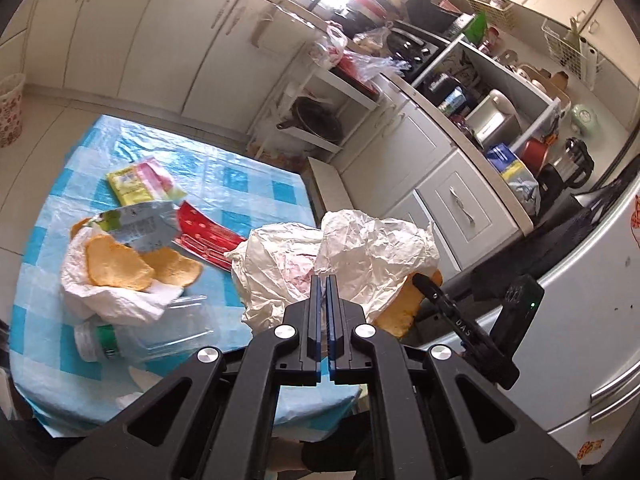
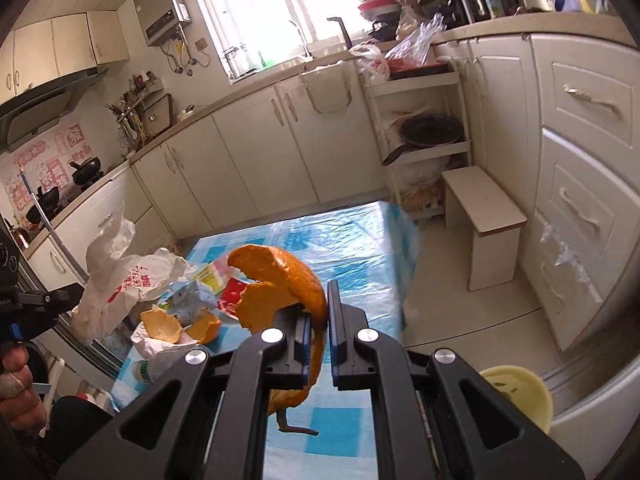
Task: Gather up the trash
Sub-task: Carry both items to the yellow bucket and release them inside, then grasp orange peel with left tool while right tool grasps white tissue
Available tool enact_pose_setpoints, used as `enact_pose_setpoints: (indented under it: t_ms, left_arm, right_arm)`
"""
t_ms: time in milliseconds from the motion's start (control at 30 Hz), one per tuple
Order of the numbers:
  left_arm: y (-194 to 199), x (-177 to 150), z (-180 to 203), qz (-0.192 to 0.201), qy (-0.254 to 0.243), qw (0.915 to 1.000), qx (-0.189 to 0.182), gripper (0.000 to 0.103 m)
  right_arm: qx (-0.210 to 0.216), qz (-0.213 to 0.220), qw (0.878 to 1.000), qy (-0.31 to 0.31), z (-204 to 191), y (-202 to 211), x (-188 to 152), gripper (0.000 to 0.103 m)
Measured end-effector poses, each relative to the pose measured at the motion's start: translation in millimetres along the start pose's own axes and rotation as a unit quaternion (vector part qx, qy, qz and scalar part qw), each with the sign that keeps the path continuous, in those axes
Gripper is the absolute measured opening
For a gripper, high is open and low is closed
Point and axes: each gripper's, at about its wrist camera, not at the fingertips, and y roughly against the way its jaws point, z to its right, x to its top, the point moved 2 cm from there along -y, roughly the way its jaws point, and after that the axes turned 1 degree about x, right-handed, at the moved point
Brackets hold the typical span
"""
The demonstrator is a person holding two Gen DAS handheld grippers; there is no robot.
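Observation:
My left gripper (image 1: 322, 280) is shut on a crumpled white plastic bag (image 1: 340, 256) and holds it up above the blue checked table (image 1: 248, 184). The bag also shows in the right wrist view (image 2: 116, 280). My right gripper (image 2: 320, 300) is shut on a large orange peel (image 2: 280, 280), held above the table beside the bag; the peel shows behind the bag (image 1: 404, 304). On the table lie more orange peels (image 1: 120, 268) on a white tissue (image 1: 104, 300), a red wrapper (image 1: 208, 236), a yellow-green packet (image 1: 132, 184) and a clear plastic bottle (image 1: 148, 336).
White cabinets (image 2: 304, 152) run along the far wall and the right side. A small white stool (image 2: 484, 220) stands on the floor right of the table. A silver fridge (image 1: 580, 320) is close on the right. A patterned waste bin (image 1: 10, 108) stands far left.

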Motion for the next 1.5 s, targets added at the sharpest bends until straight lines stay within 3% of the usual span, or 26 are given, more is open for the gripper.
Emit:
enact_pose_setpoints:
  t_ms: [100,233,467,533,600,667,767,867,967,1067,1167,1233,1333,1500]
  left_arm:
    - [-33,-12,29,-0.027,-0.027,0.9992,-0.014,0.002]
    - [-79,-29,64,-0.066,-0.059,0.9957,-0.03,0.002]
    - [-164,-49,97,-0.133,-0.097,0.9857,-0.033,0.002]
    - [-193,-55,100,-0.159,-0.097,0.9819,-0.032,0.002]
    - [-222,-62,104,-0.183,-0.093,0.9781,-0.031,0.002]
    - [-248,-71,109,-0.205,-0.092,0.9739,-0.033,0.002]
    - [-285,-88,119,-0.238,-0.094,0.9663,-0.03,0.002]
    - [-319,-105,128,-0.268,-0.097,0.9583,-0.02,0.002]
    - [-342,-121,132,-0.293,-0.097,0.9511,-0.009,0.003]
    - [-351,-130,134,-0.309,-0.096,0.9461,-0.007,0.004]
    - [-345,-131,133,-0.306,-0.102,0.9466,-0.003,0.023]
    - [-333,-126,134,-0.291,-0.109,0.9505,-0.001,0.033]
    - [-306,-113,134,-0.263,-0.121,0.957,0.004,0.039]
    - [-239,-92,119,-0.196,-0.139,0.9703,0.031,0.054]
  right_arm:
    - [-0.055,0.002,0.998,0.02,30,18,-2,0.008]
    - [-0.116,-0.026,0.993,0.02,78,22,-15,0.008]
    - [-0.181,-0.123,0.975,0.024,147,-29,-84,0.009]
    - [-0.189,-0.152,0.97,0.019,165,-48,-105,0.01]
    - [-0.19,-0.171,0.967,0.0,183,-61,-120,0.023]
    - [-0.191,-0.182,0.964,-0.018,196,-65,-129,0.024]
    - [-0.187,-0.169,0.967,-0.03,201,-56,-131,0.039]
    - [-0.184,-0.151,0.971,-0.032,200,-39,-130,0.047]
    - [-0.185,-0.133,0.973,-0.035,195,-20,-125,0.047]
    - [-0.189,-0.106,0.976,-0.028,185,5,-114,0.049]
    - [-0.186,-0.074,0.98,-0.02,175,25,-97,0.052]
    - [-0.181,-0.05,0.982,-0.018,165,40,-83,0.052]
    - [-0.168,-0.014,0.986,-0.012,147,58,-57,0.053]
    - [-0.111,0.045,0.993,0.004,97,85,-20,0.057]
